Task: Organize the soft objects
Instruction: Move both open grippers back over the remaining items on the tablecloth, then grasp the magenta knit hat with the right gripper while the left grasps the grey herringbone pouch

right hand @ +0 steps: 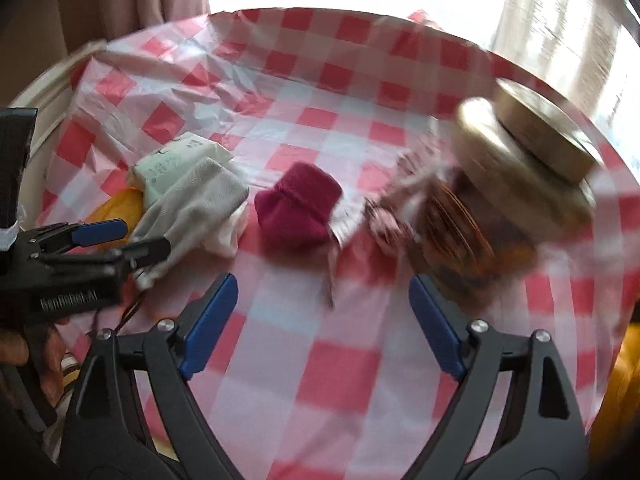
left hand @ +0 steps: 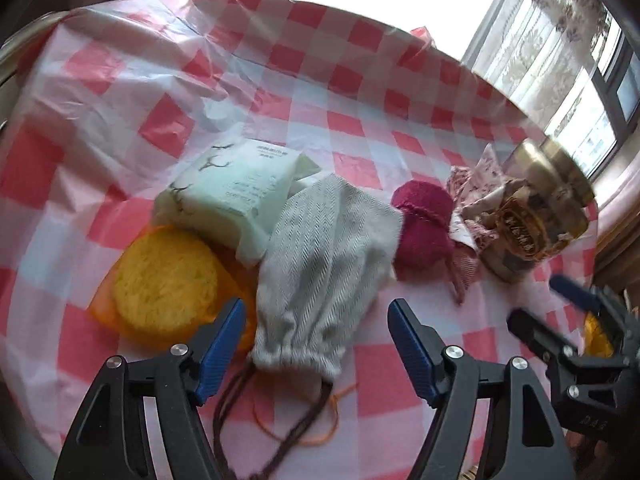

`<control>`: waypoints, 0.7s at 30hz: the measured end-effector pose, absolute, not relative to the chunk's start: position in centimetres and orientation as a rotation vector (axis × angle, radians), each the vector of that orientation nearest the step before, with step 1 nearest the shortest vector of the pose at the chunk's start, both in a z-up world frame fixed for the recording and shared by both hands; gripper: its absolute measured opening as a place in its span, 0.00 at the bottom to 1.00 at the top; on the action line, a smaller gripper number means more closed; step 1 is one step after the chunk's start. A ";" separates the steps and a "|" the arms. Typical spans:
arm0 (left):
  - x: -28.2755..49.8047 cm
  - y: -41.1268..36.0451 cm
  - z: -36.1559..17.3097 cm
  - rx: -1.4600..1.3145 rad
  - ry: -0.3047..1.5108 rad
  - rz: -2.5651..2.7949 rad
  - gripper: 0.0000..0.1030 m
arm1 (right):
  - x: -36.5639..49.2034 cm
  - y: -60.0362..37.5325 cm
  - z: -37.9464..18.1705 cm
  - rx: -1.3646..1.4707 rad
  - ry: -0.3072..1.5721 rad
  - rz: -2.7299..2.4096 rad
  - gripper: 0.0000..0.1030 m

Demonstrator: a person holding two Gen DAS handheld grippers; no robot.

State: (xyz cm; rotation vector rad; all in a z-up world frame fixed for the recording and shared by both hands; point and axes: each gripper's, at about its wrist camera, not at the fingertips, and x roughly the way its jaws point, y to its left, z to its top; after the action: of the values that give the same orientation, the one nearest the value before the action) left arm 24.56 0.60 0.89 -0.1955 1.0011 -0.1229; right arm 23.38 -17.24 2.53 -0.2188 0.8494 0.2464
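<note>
On the pink-and-white checked tablecloth (left hand: pixel 360 92) a cluster of soft things is lying: a grey herringbone drawstring pouch (left hand: pixel 324 276) is sitting in the middle, its gathered mouth and dark cord (left hand: pixel 236 404) trailing toward the camera, with a pale green soft pack (left hand: pixel 232 196) leaning on its far left side and a yellow knitted round (left hand: pixel 164 284) tucked under that pack. Just to the right a dark red knitted piece (left hand: pixel 424 224) is resting, and beyond it a crumpled floral cloth (left hand: pixel 476 196) is touching a glass jar with a gold lid (left hand: pixel 536 216). The left gripper (left hand: pixel 316 336) is hovering over the pouch's gathered end with its jaws standing apart and nothing pressed between them; the right gripper (right hand: pixel 320 304) is likewise spread wide over bare cloth, empty, in front of the red piece (right hand: pixel 300 212) and the jar (right hand: pixel 500 208). The right view is smeared, so the jar's contents are hard to read, possibly more fabric. The pouch is looking light and limp, likely to sag and slide if pinched mid-body; its gathered neck, where the fabric is bunching thick, is probably offering the firmest hold. The knitted pieces should compress easily and are not fragile, whereas the jar is rigid, heavier and breakable.
</note>
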 end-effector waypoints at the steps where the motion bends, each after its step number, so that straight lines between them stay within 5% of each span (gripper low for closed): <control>1: 25.1 0.6 0.3 -0.178 1.011 -0.111 0.72 | 24.2 -16.7 2.3 -0.242 0.853 0.248 0.86; 3: 25.7 0.5 -0.5 -0.165 1.021 -0.112 0.71 | 25.5 -16.0 1.9 -0.273 0.850 0.259 0.86; 10: 25.8 2.0 -1.0 -0.220 0.987 -0.150 0.21 | 28.8 -13.7 0.1 -0.391 0.858 0.287 0.87; 21: 22.2 4.6 1.8 -0.388 0.867 -0.174 0.16 | 32.2 -12.5 -2.2 -0.405 0.884 0.311 0.87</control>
State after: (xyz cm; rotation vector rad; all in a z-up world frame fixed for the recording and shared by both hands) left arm 22.20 4.58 1.78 -0.3877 0.8670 -0.1745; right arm 32.22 -12.46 -2.17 -0.4055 0.8839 0.3109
